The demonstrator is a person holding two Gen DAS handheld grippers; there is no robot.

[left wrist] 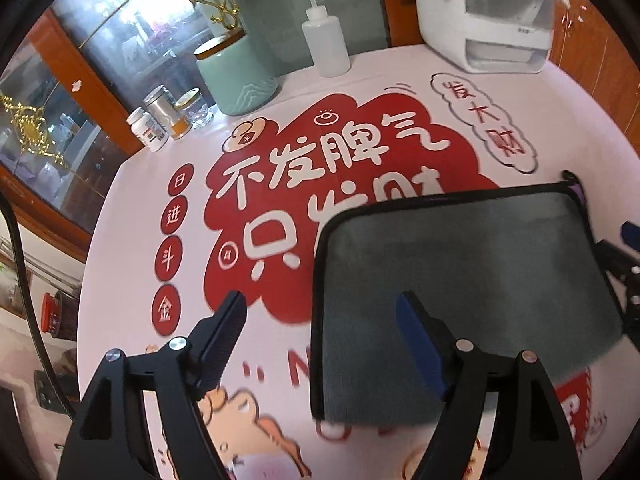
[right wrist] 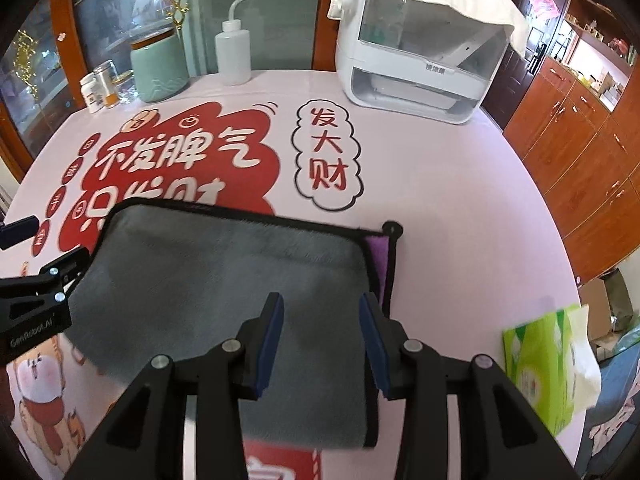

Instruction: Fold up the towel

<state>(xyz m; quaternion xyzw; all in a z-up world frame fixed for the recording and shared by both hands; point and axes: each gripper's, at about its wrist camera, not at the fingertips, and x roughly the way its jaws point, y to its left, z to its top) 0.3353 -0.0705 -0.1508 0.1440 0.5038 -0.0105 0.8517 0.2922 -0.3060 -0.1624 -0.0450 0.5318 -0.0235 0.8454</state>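
A grey towel [left wrist: 460, 280] with black trim lies folded flat on the printed tablecloth; it also shows in the right wrist view [right wrist: 224, 276], where a purple underside [right wrist: 378, 256] peeks out at its right edge. My left gripper [left wrist: 320, 304] is open and empty, straddling the towel's left edge just above it. My right gripper [right wrist: 322, 308] is open and empty over the towel's near right part. Each gripper shows at the edge of the other's view.
At the back stand a green jar [left wrist: 236, 76], a white squeeze bottle [left wrist: 326, 40], small jars [left wrist: 168, 116] and a white appliance [right wrist: 416, 64]. A green tissue pack [right wrist: 544, 364] sits at the table's right edge. Wooden cabinets surround the table.
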